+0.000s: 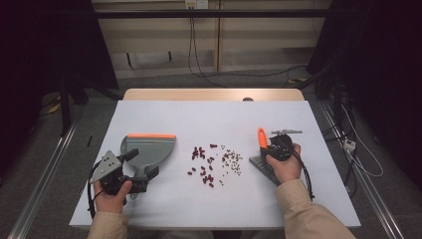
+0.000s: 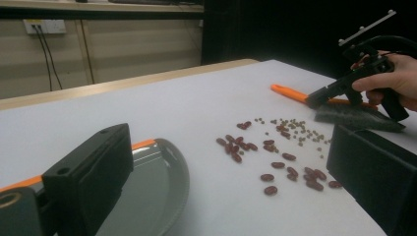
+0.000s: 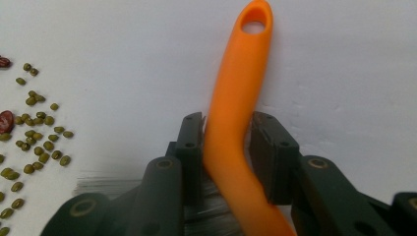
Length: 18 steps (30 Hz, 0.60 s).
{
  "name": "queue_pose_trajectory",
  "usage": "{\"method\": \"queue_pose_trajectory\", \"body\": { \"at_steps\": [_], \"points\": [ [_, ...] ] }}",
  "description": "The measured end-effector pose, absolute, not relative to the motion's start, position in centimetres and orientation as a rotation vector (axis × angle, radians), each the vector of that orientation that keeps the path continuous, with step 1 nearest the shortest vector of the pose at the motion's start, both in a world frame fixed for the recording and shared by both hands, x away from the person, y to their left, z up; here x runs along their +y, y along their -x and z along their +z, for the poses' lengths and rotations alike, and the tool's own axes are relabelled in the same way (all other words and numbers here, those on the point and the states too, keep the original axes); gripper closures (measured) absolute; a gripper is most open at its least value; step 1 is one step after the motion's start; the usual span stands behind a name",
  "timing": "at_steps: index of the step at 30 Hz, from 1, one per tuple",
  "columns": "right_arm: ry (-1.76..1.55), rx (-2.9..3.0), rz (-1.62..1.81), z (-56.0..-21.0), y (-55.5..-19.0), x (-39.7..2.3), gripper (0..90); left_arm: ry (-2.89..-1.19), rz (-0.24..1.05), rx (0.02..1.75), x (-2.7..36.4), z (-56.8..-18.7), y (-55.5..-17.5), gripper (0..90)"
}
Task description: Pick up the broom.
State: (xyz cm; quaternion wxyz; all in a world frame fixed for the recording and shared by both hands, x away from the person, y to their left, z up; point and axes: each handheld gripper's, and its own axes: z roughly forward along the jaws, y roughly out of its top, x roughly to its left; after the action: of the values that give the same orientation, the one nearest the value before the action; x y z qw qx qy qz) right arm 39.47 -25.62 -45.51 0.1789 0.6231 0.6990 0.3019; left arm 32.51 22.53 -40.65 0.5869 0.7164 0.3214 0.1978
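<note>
- Currently, the right gripper (image 1: 272, 147) is closed on the orange handle of the brush (image 3: 236, 113); in the right gripper view both jaws press the handle's sides, near its bend.
- Brush position: right part of the white worktop (image 1: 209, 119), just right of the scattered beans (image 1: 215, 162). Its dark bristle head lies at the near end, by the person's right hand (image 1: 286, 167).
- Brush axis: the long axis runs near-to-far across the worktop. The handle tip, with its hanging hole, points to the far side and leans slightly left in the high view.
- Left gripper (image 1: 130, 164): jaws set wide apart in the left gripper view, nothing clamped between them. In the high view it sits at the handle of the grey dustpan (image 1: 147, 147); whether it touches the handle cannot be told.
- Dustpan axis: handle toward the near side, orange-edged lip toward the far side, on the left of the worktop.
- Beans: larger red ones on the left, small green ones on the right, between dustpan and brush.
</note>
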Motion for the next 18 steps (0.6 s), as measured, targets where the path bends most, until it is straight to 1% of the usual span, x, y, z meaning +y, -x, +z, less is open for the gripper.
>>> {"method": "queue_pose_trajectory", "body": {
  "at_steps": [9, 14, 18],
  "points": [
    [-1.790, 1.998, 0.885, -45.2, -39.8, -26.2, 68.3, -1.665, 0.448, 0.725, 21.7, -40.0, -32.5, 3.5],
    [-1.773, 1.985, 0.929, -44.6, -39.6, -26.6, 70.3, -1.663, 0.445, 0.723, 21.4, -39.9, -32.5, 3.5],
    [-1.760, 1.991, 0.902, -44.5, -39.6, -26.3, 69.9, -1.671, 0.448, 0.718, 21.3, -39.9, -32.5, 3.5]
  ]
}}
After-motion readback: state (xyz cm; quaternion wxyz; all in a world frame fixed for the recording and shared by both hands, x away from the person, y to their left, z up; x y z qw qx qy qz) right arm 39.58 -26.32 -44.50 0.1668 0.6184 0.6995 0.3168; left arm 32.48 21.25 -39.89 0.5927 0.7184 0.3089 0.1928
